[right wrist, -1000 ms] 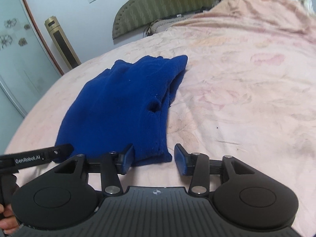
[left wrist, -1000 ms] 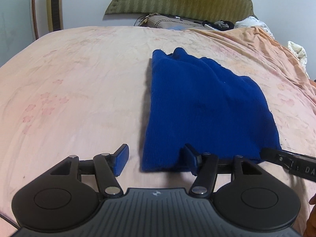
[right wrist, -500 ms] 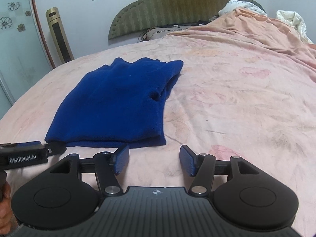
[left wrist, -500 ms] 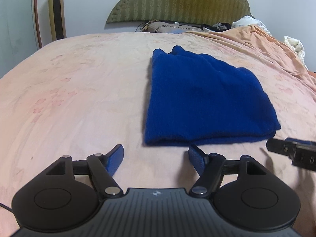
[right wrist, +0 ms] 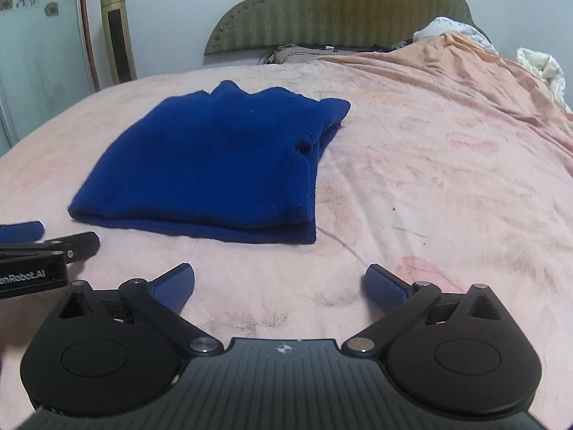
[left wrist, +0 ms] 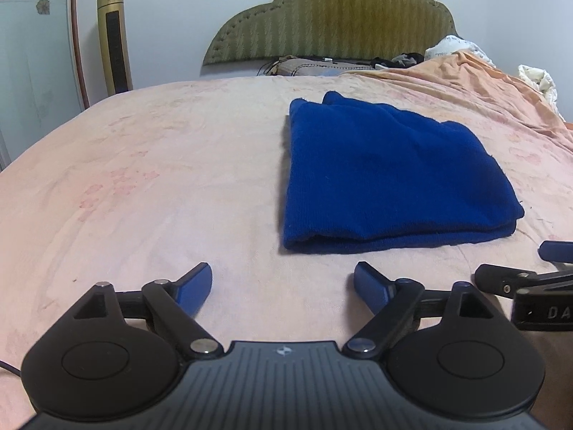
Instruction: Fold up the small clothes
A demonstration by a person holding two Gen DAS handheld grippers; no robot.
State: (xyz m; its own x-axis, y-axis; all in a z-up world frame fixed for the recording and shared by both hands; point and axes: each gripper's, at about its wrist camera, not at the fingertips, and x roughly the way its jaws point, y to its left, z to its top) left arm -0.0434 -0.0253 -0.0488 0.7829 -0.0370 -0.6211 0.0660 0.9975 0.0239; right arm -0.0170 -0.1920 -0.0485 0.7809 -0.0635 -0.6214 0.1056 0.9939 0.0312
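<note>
A folded dark blue knit garment [left wrist: 390, 175] lies flat on the pink bedsheet; it also shows in the right wrist view [right wrist: 215, 165], with a small hole near its right edge. My left gripper [left wrist: 283, 283] is open and empty, a short way in front of the garment's near fold. My right gripper [right wrist: 279, 283] is open and empty, also just short of the near fold. The right gripper's tip shows at the right edge of the left wrist view [left wrist: 519, 279]. The left gripper's tip shows at the left edge of the right wrist view [right wrist: 46, 247].
The pink bedsheet [left wrist: 143, 186] covers a wide bed. A green padded headboard [left wrist: 329, 14] and pillows stand at the far end. An orange blanket [right wrist: 465, 64] is bunched at the far right. A gold tower fan [left wrist: 112, 39] stands by the wall at left.
Both grippers have let go of the garment's near edge, opened wider and pulled back toward me. The garment stays folded on the bed.
</note>
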